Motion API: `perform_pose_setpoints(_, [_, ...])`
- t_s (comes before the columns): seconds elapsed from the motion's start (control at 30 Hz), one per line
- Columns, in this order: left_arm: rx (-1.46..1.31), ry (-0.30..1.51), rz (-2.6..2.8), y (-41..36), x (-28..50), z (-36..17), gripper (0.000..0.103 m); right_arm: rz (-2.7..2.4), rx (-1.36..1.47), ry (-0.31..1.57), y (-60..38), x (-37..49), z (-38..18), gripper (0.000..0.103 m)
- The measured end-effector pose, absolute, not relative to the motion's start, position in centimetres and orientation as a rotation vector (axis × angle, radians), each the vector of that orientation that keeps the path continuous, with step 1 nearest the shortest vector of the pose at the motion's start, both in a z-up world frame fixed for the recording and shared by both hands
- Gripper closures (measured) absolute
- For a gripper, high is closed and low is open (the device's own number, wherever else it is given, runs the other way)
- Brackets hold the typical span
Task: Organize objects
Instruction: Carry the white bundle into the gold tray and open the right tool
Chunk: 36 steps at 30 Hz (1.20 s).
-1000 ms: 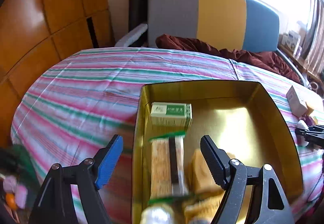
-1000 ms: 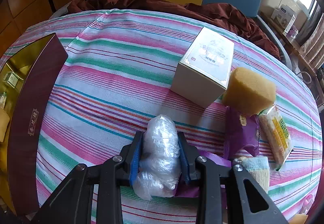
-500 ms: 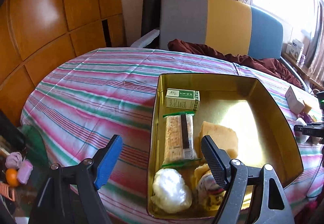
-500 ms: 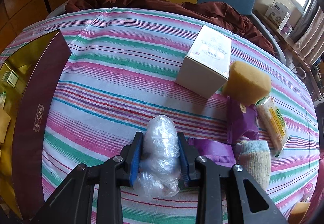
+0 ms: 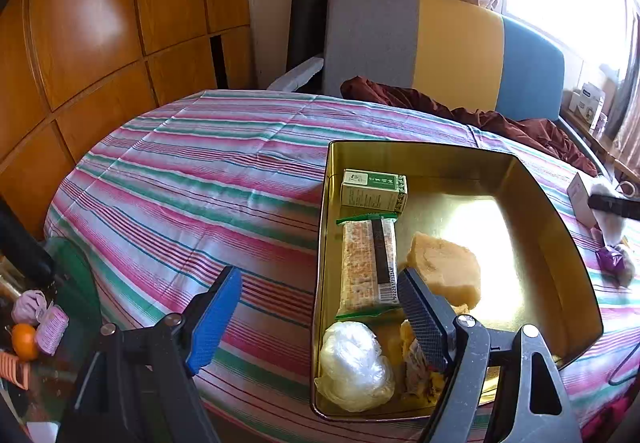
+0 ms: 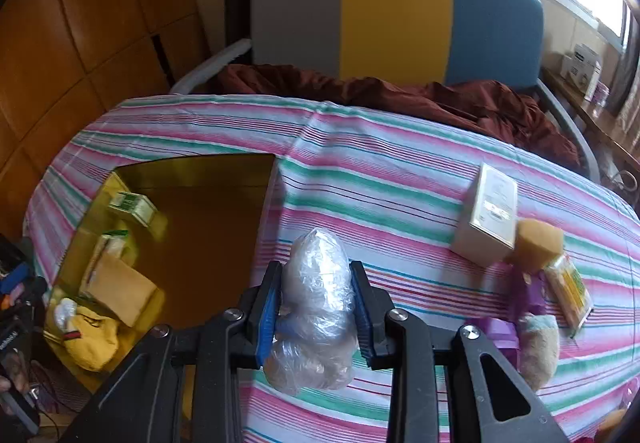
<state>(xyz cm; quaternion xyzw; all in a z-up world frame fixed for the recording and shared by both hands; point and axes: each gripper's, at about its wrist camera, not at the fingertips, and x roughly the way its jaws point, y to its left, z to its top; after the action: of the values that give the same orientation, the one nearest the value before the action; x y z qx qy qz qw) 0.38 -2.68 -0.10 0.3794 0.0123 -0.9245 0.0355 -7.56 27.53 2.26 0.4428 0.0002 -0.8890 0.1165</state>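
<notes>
My right gripper (image 6: 316, 303) is shut on a clear plastic-wrapped bundle (image 6: 316, 307), held above the striped tablecloth just right of the gold tin box (image 6: 208, 171). The gold tin box (image 5: 560, 227) holds a green carton (image 5: 374, 190), a cracker pack (image 5: 368, 267), a yellow sponge (image 5: 444, 271) and another plastic-wrapped bundle (image 5: 354, 363). My left gripper (image 5: 320, 319) stands open over the tin's near left corner with nothing between its fingers. In the left wrist view the right gripper (image 5: 616, 205) shows at the far right edge.
On the cloth at the right lie a white box (image 6: 488, 219), a yellow sponge (image 6: 538, 245), a purple packet (image 6: 528, 293), a snack pack (image 6: 570, 289) and a fuzzy sock (image 6: 538, 347). A tricolour headboard (image 6: 396, 15) and maroon blanket (image 6: 400, 95) lie behind. Clutter sits on a low table (image 5: 32, 327) at left.
The right gripper has lifted the plastic bundle off the cloth and swung left, bringing the gold tin into its view. The left gripper drew back from the tin earlier, then held still.
</notes>
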Motion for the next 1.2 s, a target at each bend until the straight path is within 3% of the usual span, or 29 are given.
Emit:
perform_pose_setpoints(0.5, [1.168, 0.145, -2.800, -5.0, -0.4, -0.6, 0.021, -2.315, 1.453, -0.140, 12.4, -14.8, -4.5, 0.067])
perform_pose_setpoints(0.6, [1.186, 0.155, -2.794, -5.1, -0.5, -1.0, 0.021, -2.242, 1.448, -0.206, 11.6, -14.9, -5.3, 0.055])
perform_pose_setpoints(0.67, [1.185, 0.156, -2.795, -5.1, -0.5, -1.0, 0.021, -2.231, 1.426, -0.224, 11.7, -14.6, -5.2, 0.041])
perform_pose_setpoints(0.73, [1.186, 0.152, -2.795, -5.0, -0.5, -1.1, 0.021, -2.233, 1.421, -0.226, 12.2, -14.2, -5.0, 0.034])
perform_pose_setpoints(1.2, [1.188, 0.137, -2.856, -3.3, 0.0, -0.5, 0.015, -2.405, 1.306, -0.175, 19.4, -9.7, -0.7, 0.034])
